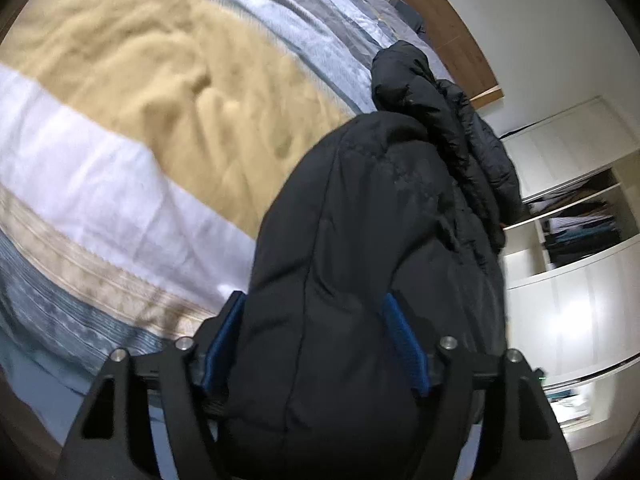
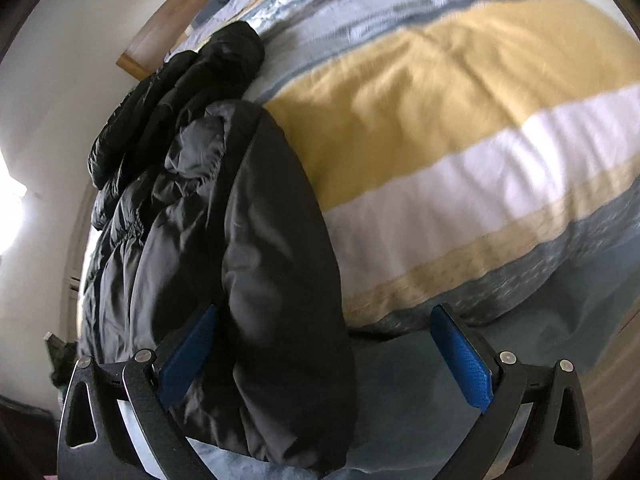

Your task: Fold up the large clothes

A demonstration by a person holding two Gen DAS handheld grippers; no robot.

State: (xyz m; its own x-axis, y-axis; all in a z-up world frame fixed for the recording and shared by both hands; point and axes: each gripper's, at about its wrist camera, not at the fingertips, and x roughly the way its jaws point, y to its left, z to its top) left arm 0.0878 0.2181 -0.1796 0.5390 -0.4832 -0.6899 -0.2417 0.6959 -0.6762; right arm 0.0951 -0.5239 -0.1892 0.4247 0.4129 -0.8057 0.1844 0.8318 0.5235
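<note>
Black quilted puffer jacket (image 1: 360, 264) bulges between padded left claw (image 1: 316, 344).

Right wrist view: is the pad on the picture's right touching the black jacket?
Apart. The right wrist view shows bare blue sheet between the black jacket and that pad of the right gripper.

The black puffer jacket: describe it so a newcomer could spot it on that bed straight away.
Start at the bed with the striped duvet, banded in yellow, white and blue-grey. Along the duvet's edge nearest the pale wall lies the black puffer jacket, a long, bulky quilted heap. It is the only dark, shiny, padded thing there; everything around it is pale, flat bedding.
</note>
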